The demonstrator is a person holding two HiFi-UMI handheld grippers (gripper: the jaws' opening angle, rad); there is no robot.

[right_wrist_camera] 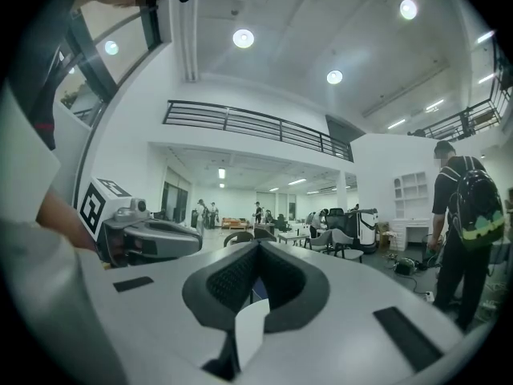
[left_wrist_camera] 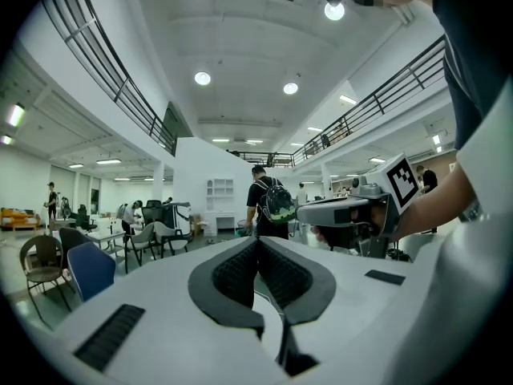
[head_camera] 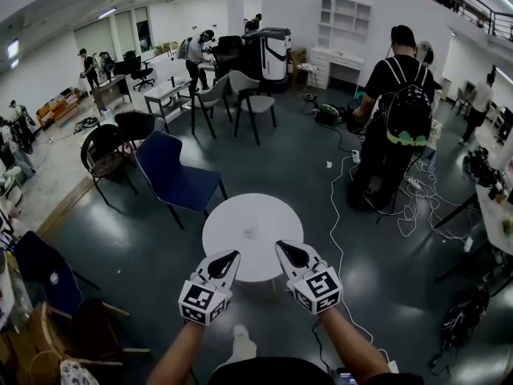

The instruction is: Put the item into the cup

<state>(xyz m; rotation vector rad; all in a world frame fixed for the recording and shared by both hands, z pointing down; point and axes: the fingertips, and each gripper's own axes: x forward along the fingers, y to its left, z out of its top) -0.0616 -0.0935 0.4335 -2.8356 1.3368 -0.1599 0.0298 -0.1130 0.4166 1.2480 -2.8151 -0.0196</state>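
A round white table (head_camera: 240, 251) stands on the dark floor in front of me. Near its middle sits a small pale object (head_camera: 251, 232), too small to tell what it is. My left gripper (head_camera: 228, 257) and right gripper (head_camera: 285, 250) hover side by side over the table's near edge. Both are shut, with nothing between the jaws. In the left gripper view the left gripper (left_wrist_camera: 257, 242) has its dark jaws meeting at the tip, and the right gripper (left_wrist_camera: 353, 212) shows beside it. In the right gripper view the right gripper (right_wrist_camera: 256, 245) likewise has its jaws closed, with the left gripper (right_wrist_camera: 144, 236) off to the side.
A blue chair (head_camera: 178, 175) stands just beyond the table on the left, with black chairs (head_camera: 108, 147) and grey chairs (head_camera: 240, 99) further back. A person with a backpack (head_camera: 401, 111) stands at the right. White cables (head_camera: 417, 199) trail over the floor there.
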